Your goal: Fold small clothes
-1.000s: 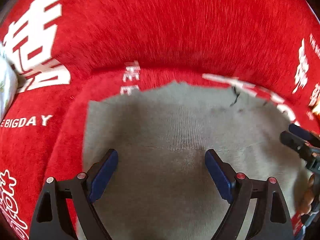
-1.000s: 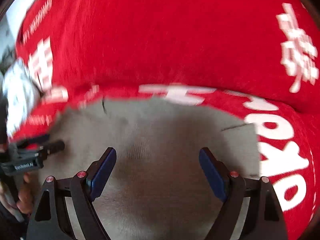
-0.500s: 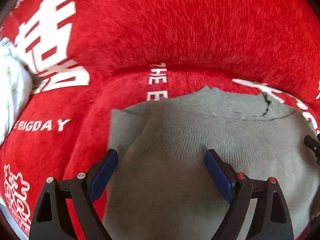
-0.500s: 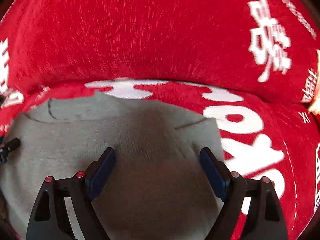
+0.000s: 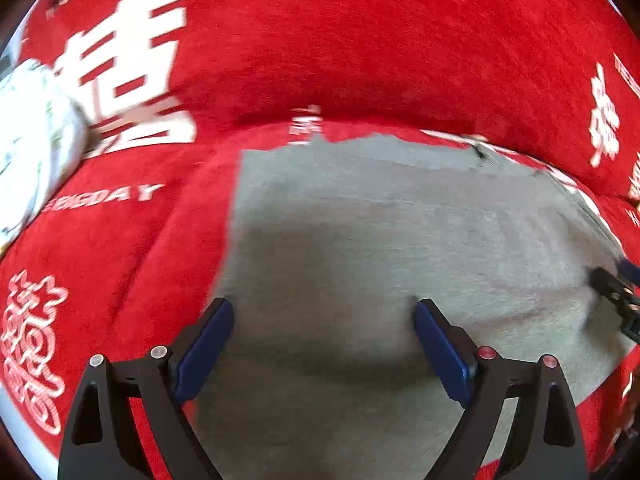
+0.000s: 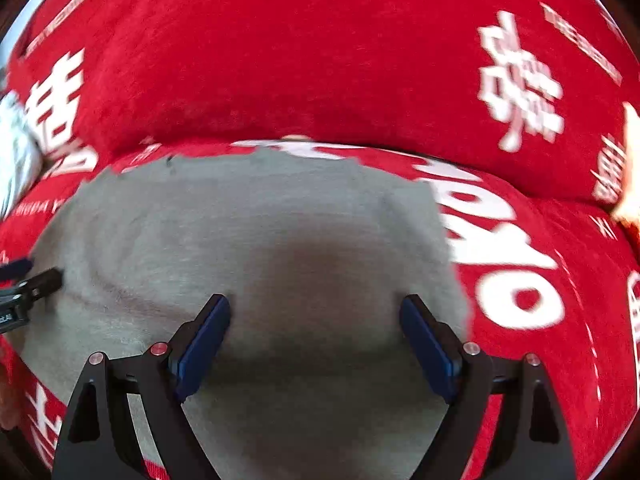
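Note:
A grey knit garment (image 5: 380, 240) lies flat on a red sofa seat; it also shows in the right wrist view (image 6: 260, 232). My left gripper (image 5: 324, 340) is open and empty, its blue pads (image 5: 206, 346) spread over the garment's left part. My right gripper (image 6: 314, 340) is open and empty over the garment's right part. The right gripper's tip shows at the right edge of the left wrist view (image 5: 616, 292). The left gripper's tip shows at the left edge of the right wrist view (image 6: 32, 284).
The red plush sofa cover (image 5: 340, 40) with white lettering rises into a backrest behind the garment. A white patterned cloth (image 5: 32, 152) lies at the far left, also seen in the right wrist view (image 6: 12, 168).
Both views have pulled back and shifted; the garment now looks flat and wider in view, with a straight left edge. Both grippers stay open.

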